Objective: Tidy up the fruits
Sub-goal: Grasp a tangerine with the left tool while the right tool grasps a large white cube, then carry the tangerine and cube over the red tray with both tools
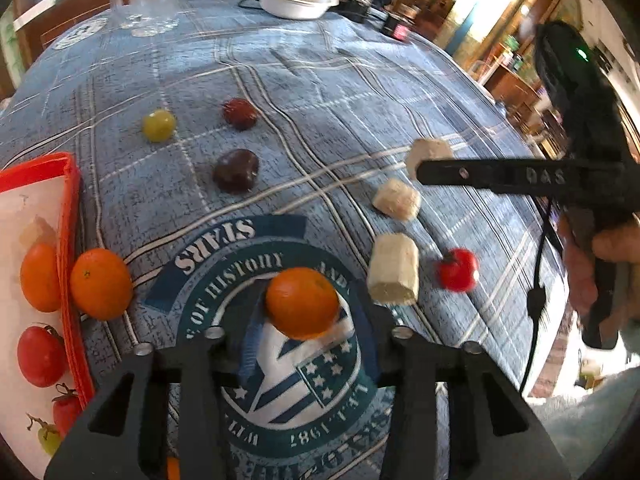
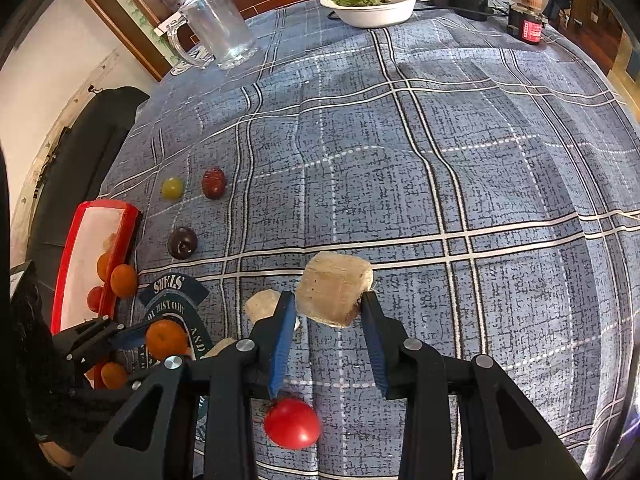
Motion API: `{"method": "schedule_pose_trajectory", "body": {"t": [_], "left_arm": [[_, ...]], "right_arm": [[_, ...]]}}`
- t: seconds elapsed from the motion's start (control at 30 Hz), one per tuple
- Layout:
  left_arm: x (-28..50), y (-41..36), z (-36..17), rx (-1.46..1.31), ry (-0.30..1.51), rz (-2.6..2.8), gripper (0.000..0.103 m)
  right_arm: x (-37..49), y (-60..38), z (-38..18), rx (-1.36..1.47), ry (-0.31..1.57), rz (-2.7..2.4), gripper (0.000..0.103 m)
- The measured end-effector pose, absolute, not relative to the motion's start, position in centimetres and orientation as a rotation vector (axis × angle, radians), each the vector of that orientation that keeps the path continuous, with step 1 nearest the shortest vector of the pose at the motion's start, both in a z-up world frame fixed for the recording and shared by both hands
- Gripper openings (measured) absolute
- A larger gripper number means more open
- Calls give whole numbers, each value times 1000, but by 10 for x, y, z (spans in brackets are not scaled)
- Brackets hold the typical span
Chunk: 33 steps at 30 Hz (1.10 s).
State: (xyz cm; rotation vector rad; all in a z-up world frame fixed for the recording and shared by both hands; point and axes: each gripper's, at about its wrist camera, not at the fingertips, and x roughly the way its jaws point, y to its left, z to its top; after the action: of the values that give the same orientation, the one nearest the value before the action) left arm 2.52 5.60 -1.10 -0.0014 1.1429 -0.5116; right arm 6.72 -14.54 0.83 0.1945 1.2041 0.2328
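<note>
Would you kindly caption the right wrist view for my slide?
Right tongs grip a beige chunk above the plaid cloth.

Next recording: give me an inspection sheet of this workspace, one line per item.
Surface: table under a blue plaid tablecloth with a round printed emblem.
Job's things: red tray at the left edge holding oranges and tomatoes; loose on the cloth a green grape, two dark plums, a red tomato, pale cut chunks, an orange beside the tray.
Clutter: glass mug, white bowl with leaves, small red-labelled jar.
Grippers: left gripper shut on an orange; right gripper shut on a pale chunk, jaws on both sides.
Cables: black cable hanging from the right gripper; dark leads near the bowl.
Surroundings: wooden furniture, a person far behind.
</note>
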Motion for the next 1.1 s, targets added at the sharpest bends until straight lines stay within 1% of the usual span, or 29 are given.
{"method": "schedule_pose_trajectory", "body": {"t": [0.37, 1.1], "left_arm": [[13, 77, -8, -172, 1136, -449, 32], [-14, 104, 20, -168, 1078, -268, 32]], "right_arm": [[63, -132, 22, 187, 1179, 293, 34], [58, -72, 34, 99, 1163, 454, 34]]}}
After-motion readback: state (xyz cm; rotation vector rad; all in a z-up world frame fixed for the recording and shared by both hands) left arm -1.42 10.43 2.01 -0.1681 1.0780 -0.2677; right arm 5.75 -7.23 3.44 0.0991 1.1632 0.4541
